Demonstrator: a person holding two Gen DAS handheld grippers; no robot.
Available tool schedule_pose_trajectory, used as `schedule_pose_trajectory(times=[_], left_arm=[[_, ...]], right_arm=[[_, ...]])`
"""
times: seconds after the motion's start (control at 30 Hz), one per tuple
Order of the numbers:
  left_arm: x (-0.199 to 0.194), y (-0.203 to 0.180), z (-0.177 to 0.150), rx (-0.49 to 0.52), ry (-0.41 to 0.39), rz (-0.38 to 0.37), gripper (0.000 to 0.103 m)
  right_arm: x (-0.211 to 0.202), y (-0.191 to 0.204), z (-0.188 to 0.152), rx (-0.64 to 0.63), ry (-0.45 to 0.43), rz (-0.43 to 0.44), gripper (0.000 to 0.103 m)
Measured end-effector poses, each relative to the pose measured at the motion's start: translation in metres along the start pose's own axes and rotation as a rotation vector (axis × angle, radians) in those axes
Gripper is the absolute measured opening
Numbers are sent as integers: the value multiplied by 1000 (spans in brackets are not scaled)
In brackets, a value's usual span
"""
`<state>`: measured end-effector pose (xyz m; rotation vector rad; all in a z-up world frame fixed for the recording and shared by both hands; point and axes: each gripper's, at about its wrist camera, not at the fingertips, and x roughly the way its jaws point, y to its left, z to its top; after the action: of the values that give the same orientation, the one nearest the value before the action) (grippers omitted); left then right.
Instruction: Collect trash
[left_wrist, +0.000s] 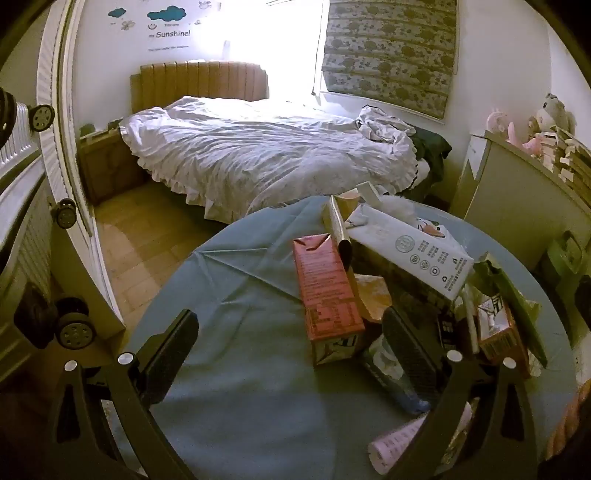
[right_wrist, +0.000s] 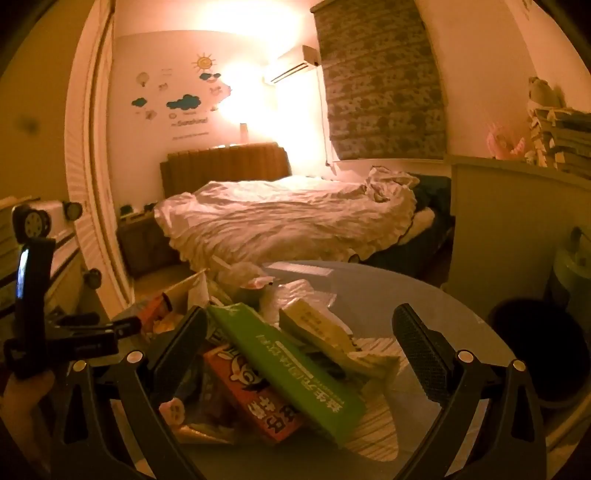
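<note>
1. Left gripper (left_wrist: 290, 347): jaws spread wide, released, grasping nothing; aimed downward over a round bench (left_wrist: 229, 280) covered with a blue cloth.
2. Red carton (left_wrist: 325, 291): lying flat on the cloth between the left gripper's fingers, closer to the right-hand finger (left_wrist: 410, 350); touched by neither pad.
3. White carton (left_wrist: 417, 254): beyond the red carton and to the right of it, tilted, resting on other trash.
4. Pink tube (left_wrist: 399, 443): low and right of the left gripper, partly hidden behind its right finger frame.
5. Orange packet (left_wrist: 498, 332): outside the left gripper's right finger, beside a green wrapper (left_wrist: 517, 295).
6. Right gripper (right_wrist: 299, 336): jaws likewise spread wide, released, grasping nothing; pointed at the same heap of trash.
7. Green box (right_wrist: 291, 373): slanting across the gap between the right gripper's fingers, on top of the pile, clear of both pads.
8. Orange box (right_wrist: 251, 398): under the green box, near the left-hand finger (right_wrist: 181, 339).
9. Pale carton (right_wrist: 325, 336): just beyond the green box, towards the right-hand finger.
10. Bed (right_wrist: 288, 218): well beyond both grippers, rumpled white cover.
11. Cabinet (left_wrist: 517, 199): far right of the left gripper, soft toys on top.
12. Hand (right_wrist: 22, 398): at the left edge of the right wrist view, gripping the left gripper's handle.
</note>
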<state>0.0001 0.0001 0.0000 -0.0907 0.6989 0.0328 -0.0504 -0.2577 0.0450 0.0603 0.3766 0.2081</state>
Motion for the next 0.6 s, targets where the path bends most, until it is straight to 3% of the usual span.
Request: schedule_pose_trajectory(times=[0.6], left_arm=[[1, -1, 0, -3, -2, -1, 98]], right_arm=[[1, -3, 1, 12, 4, -3, 99]])
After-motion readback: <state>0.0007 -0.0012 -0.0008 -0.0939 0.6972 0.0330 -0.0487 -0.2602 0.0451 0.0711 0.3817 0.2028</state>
